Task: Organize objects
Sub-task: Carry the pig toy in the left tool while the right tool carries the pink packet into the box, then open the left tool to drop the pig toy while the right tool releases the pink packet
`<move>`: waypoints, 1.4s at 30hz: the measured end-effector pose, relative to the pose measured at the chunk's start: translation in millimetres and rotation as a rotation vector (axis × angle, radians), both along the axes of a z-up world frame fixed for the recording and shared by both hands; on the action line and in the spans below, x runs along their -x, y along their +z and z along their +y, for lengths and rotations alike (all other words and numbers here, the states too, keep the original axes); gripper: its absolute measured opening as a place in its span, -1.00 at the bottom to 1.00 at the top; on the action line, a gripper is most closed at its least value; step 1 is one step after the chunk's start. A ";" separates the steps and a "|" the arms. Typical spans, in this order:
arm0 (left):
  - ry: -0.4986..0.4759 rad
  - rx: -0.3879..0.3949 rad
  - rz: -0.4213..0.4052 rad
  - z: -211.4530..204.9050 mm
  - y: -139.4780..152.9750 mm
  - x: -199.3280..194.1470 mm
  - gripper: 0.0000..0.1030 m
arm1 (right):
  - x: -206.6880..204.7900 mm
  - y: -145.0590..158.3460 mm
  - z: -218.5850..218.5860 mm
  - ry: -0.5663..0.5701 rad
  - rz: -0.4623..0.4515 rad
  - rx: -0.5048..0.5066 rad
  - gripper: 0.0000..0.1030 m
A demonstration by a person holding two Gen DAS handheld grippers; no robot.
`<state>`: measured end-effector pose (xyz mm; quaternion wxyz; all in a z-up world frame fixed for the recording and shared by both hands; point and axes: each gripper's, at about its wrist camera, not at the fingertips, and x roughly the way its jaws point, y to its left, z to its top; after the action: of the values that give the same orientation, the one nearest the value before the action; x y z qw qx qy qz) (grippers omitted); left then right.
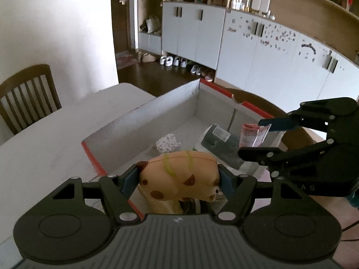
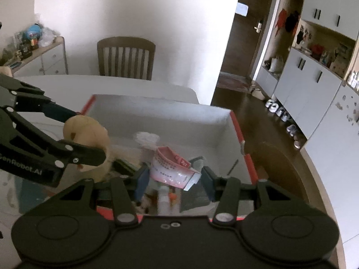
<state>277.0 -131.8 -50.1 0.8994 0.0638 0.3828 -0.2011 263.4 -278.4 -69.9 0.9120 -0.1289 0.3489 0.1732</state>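
My left gripper is shut on a tan plush toy with brown spots and green stripes, held over the near edge of a grey cardboard box with red-taped rims. That toy and the left gripper also show at the left of the right wrist view. My right gripper is shut on a pink and white packet, above the box. From the left wrist view the right gripper hangs at the right with the packet between its fingers.
Inside the box lie a dark flat package, a white bag of small pellets and several small items. The box stands on a pale table. Wooden chairs stand beyond it, white cabinets line the wall.
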 end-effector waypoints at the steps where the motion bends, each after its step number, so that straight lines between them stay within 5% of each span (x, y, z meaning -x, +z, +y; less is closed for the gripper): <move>1: 0.001 -0.004 0.006 -2.8 -2.4 -3.2 0.41 | -4.1 -3.3 -3.0 -0.005 0.007 -0.002 -0.03; 16: -0.017 -0.106 0.083 -35.2 -38.7 -34.4 0.41 | -42.1 -39.8 -19.1 -0.030 0.124 -0.009 -0.02; 30: -0.009 -0.046 0.124 -27.7 -41.0 -35.3 0.46 | -42.2 -40.7 -22.8 -0.021 0.166 -0.031 0.19; 42: 0.014 0.002 0.081 -16.9 -24.2 -11.1 0.57 | -17.9 -7.5 -20.9 0.018 0.115 -0.054 0.26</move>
<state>288.2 -148.7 -74.4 0.8846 0.0518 0.4193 -0.1976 281.3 -299.3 -77.4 0.8920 -0.0973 0.3947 0.1979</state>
